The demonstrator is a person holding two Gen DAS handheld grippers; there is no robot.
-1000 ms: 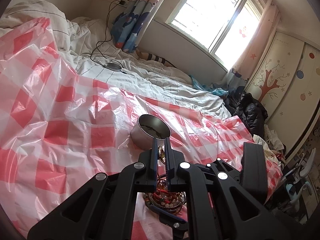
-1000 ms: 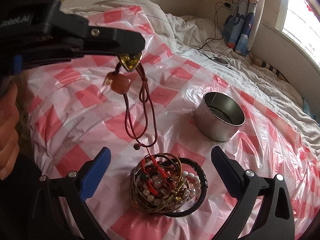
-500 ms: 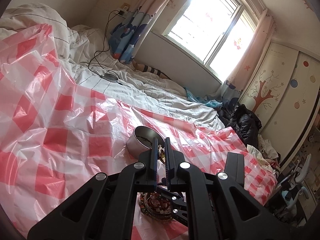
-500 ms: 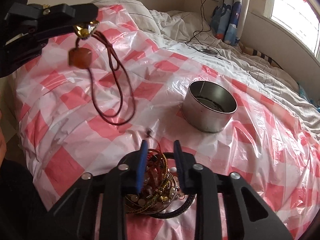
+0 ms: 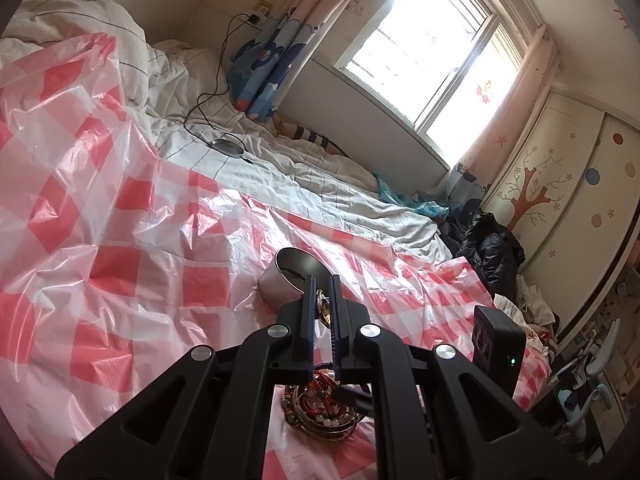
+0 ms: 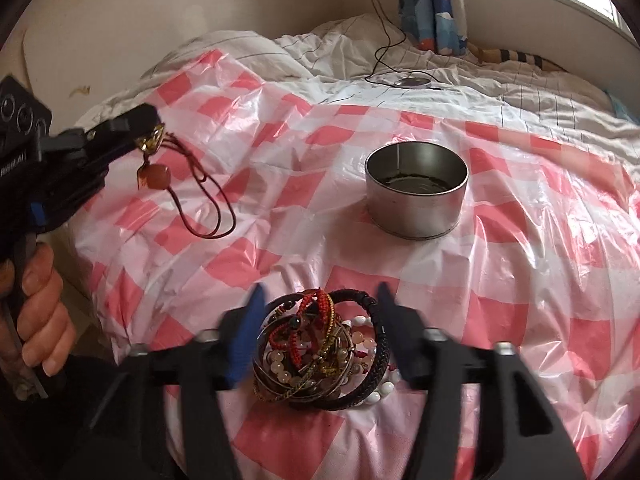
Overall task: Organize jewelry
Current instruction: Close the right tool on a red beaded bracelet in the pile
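My left gripper (image 5: 322, 300) is shut on a gold pendant (image 5: 323, 309) of a dark red cord necklace. In the right wrist view the left gripper (image 6: 150, 136) holds it high at the left, and the cord (image 6: 208, 208) and an orange stone (image 6: 157, 176) hang free. A round metal tin (image 6: 416, 194) stands open on the pink checked plastic sheet (image 6: 520, 280). A pile of bracelets and beads (image 6: 320, 356) lies on the sheet. My right gripper (image 6: 320, 304) is open, its fingers on either side of the pile.
White bedding (image 5: 280, 168) lies beyond the sheet, with a cable and a round charger (image 5: 228, 145) on it. A window (image 5: 432, 56) and blue curtain (image 5: 268, 64) are at the back. A wardrobe (image 5: 560, 200) and dark clothes (image 5: 488, 248) are at the right.
My right gripper has opened wide and now straddles the pile. My left gripper has carried the necklace further left and away from the pile, the cord fully clear of it.
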